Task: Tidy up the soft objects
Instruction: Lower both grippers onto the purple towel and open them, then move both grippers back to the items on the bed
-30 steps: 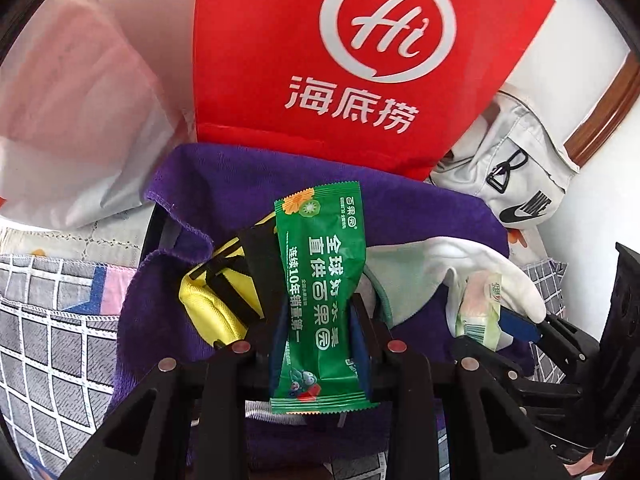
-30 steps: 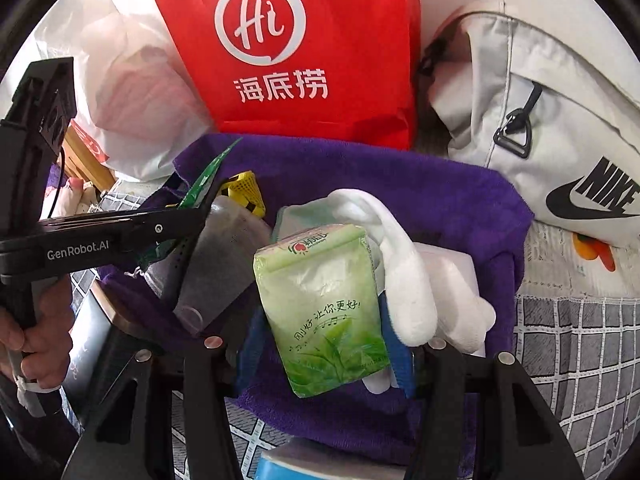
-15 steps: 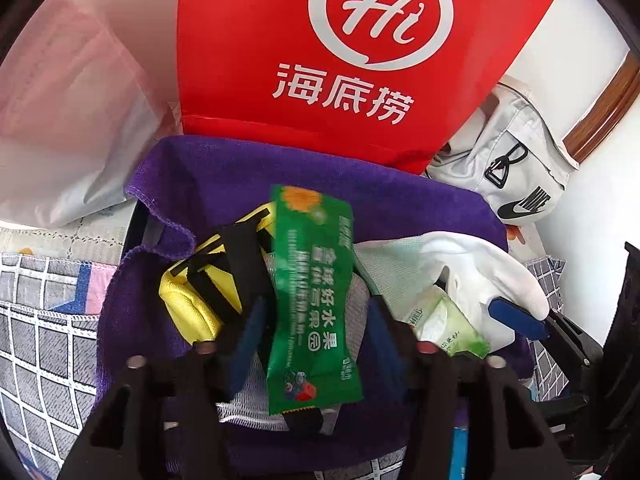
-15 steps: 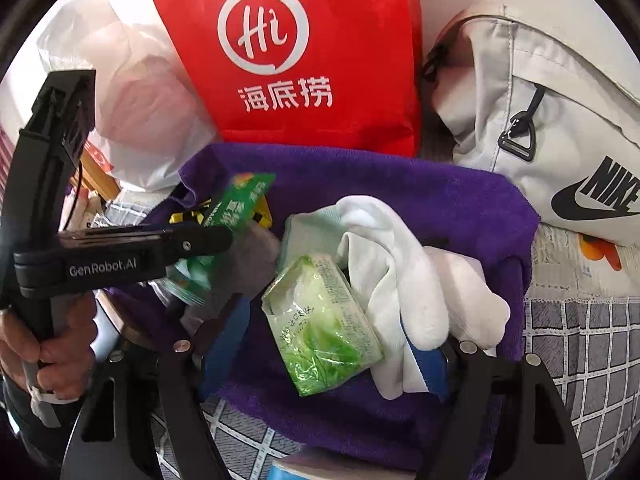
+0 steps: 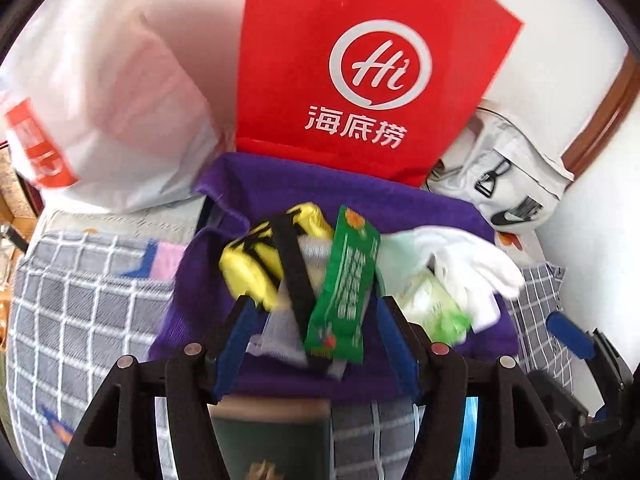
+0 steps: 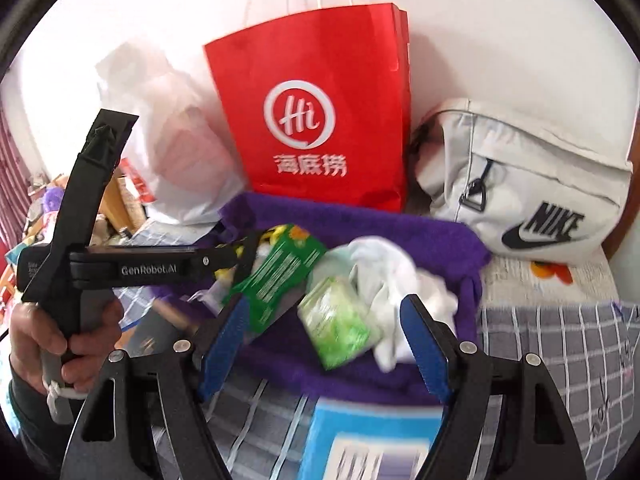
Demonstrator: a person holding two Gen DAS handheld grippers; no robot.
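Observation:
A purple towel (image 5: 352,200) (image 6: 420,232) lies spread on the checked bedding and carries a pile of soft things. A green snack packet (image 5: 344,284) (image 6: 280,276) lies on the pile beside a yellow pouch with black straps (image 5: 256,264). A pale green tissue pack (image 5: 436,308) (image 6: 340,320) rests against a white glove (image 5: 472,264) (image 6: 392,276). My left gripper (image 5: 316,312) is open and empty just in front of the packet. My right gripper (image 6: 324,320) is open and empty in front of the tissue pack.
A red paper bag (image 5: 360,68) (image 6: 320,104) stands behind the towel against the wall. A white plastic bag (image 5: 104,92) (image 6: 172,132) is to its left, a grey Nike bag (image 5: 508,184) (image 6: 532,188) to its right. A blue-white box (image 6: 372,440) and a dark green booklet (image 5: 272,436) lie near me.
Both grippers opened and pulled back. The green packet and the tissue pack dropped from the jaws onto the pile on the towel.

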